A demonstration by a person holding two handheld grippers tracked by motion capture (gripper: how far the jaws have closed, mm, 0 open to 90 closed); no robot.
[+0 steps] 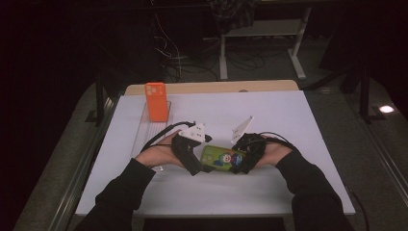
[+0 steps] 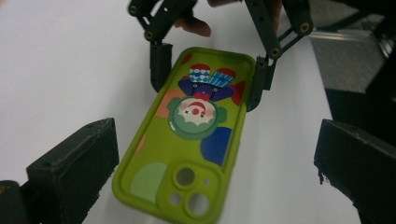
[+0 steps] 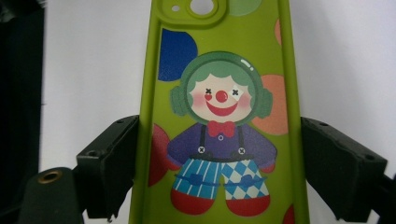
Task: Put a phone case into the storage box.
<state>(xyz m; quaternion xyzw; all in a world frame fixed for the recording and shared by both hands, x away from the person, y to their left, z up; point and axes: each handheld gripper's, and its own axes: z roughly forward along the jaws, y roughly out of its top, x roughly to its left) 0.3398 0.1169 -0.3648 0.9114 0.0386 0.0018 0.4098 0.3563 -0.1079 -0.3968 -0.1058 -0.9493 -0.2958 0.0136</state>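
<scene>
1. Nearest to the person, the green phone case (image 1: 222, 157) is lying between the two hands at the front middle of the white table (image 1: 288, 115), its clown print facing up and its long axis running roughly left to right across the table.

2. Gripping it at the clown's-feet end, the right claw (image 1: 240, 161) is holding the case across its width; in the right gripper view its two black jaws are pressing on the case's two long edges, and the case (image 3: 219, 116) is stretching straight away from that claw toward its camera cut-out.

3. Meanwhile the left claw (image 1: 198, 163) is standing at the opposite, camera cut-out end with its jaws spread wide; in the left gripper view the case (image 2: 187, 140) is lying in the gap between them, tilted off that claw's own line, with clear space on each side and no contact showing.

4. Judging from this, the left claw looks to be the free one, and any closing move would turn on squaring its jaws to the case's long edges, since the case is pointing slantwise toward the right claw (image 2: 210, 79) beyond.

5. Farther back on the left, an orange phone case (image 1: 156, 101) is standing upright at the far end of a clear tray (image 1: 144, 132), well apart from both hands.
</scene>
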